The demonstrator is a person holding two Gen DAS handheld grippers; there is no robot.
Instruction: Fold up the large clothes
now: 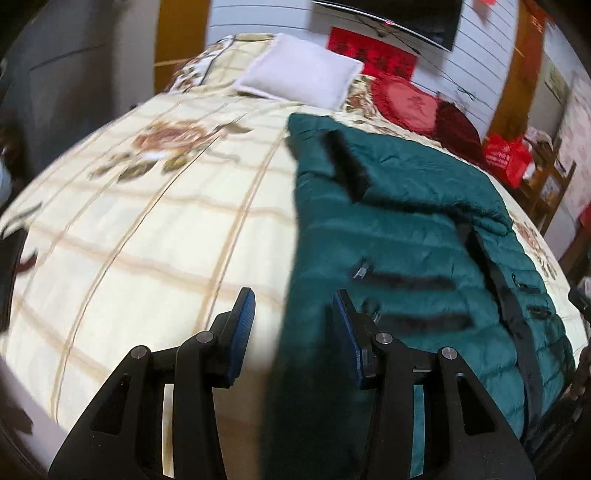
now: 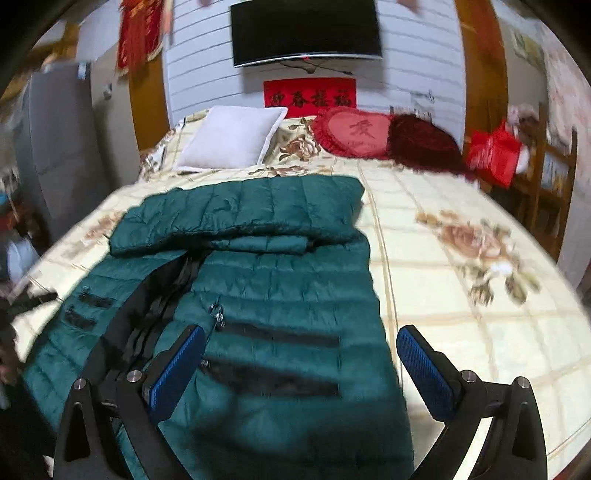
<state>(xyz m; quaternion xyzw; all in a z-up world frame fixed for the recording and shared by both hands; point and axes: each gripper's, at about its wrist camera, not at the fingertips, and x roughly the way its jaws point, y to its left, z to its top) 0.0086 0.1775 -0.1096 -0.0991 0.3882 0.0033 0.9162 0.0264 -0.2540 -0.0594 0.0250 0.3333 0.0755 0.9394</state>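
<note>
Both wrist cameras look steeply down across a bed (image 1: 147,229) toward a wall-mounted television (image 2: 306,31). Both views share the green jacket (image 2: 280,266) and white pillow (image 1: 299,72).

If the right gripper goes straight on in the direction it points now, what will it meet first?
Most likely the green jacket spread on the bed. The right gripper is open and empty, and the jacket's side with the dark pocket strips lies straight ahead between its fingers. Depth is uncertain; nothing seems to stand in between.

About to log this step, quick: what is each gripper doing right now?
Left gripper: open, holding nothing, above the green jacket.
Right gripper: open, holding nothing, above the jacket's edge.
</note>
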